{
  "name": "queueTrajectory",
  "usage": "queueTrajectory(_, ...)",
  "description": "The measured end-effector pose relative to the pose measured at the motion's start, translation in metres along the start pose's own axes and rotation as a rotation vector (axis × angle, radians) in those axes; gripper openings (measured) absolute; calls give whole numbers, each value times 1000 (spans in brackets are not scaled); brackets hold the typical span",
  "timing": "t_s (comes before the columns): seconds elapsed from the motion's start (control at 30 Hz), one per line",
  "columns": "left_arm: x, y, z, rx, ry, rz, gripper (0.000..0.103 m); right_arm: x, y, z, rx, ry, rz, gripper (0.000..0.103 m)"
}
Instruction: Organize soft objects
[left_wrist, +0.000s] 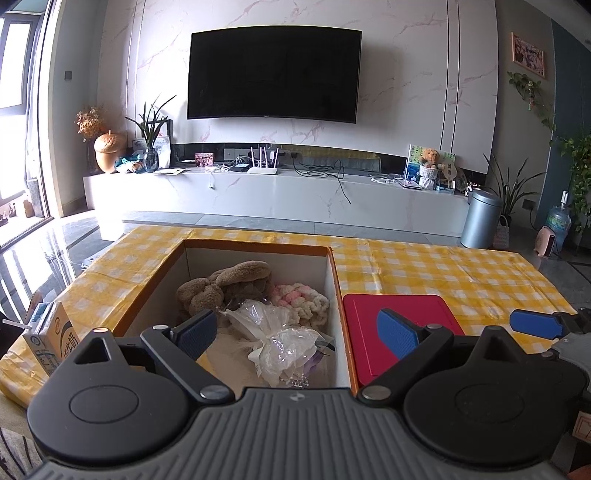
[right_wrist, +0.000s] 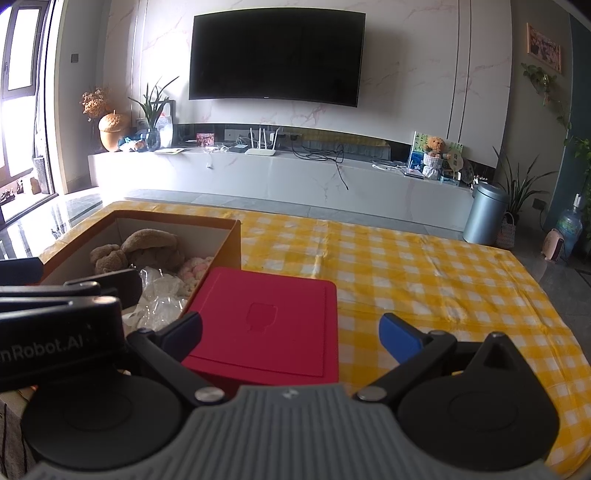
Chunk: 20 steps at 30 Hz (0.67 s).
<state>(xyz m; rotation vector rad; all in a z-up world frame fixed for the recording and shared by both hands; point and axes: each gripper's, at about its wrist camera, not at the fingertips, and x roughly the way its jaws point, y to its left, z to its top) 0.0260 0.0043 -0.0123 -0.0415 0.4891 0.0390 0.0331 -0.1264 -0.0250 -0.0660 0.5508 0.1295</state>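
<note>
An open orange cardboard box (left_wrist: 338, 280) with white inner walls stands on the yellow checked table. Inside lie a brown plush toy (left_wrist: 221, 284), a pink-and-cream knitted piece (left_wrist: 308, 301) and crinkled clear plastic bags (left_wrist: 273, 332). My left gripper (left_wrist: 297, 332) is open and empty, above the box's near edge. A flat red lid (right_wrist: 269, 321) lies beside the box on its right. My right gripper (right_wrist: 291, 334) is open and empty, hovering over the lid; one of its blue fingertips (left_wrist: 535, 325) shows in the left wrist view. The box (right_wrist: 232, 236) and plush toy (right_wrist: 147, 247) also show in the right wrist view.
A milk carton (left_wrist: 48, 339) stands at the table's left edge. The yellow checked tablecloth (right_wrist: 424, 273) stretches to the right of the lid. Beyond the table are a TV bench, a wall TV and a grey bin (left_wrist: 480, 218).
</note>
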Motion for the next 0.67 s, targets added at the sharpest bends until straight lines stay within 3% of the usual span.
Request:
queueTrajectory(0.17,-4,-3,0,20,-28,14,103,-1,-1,0,3,0,7,100)
queueTrajectory(0.67,-1,-5,1,23,-18,34,103,1,1,0,-7,1,7,100)
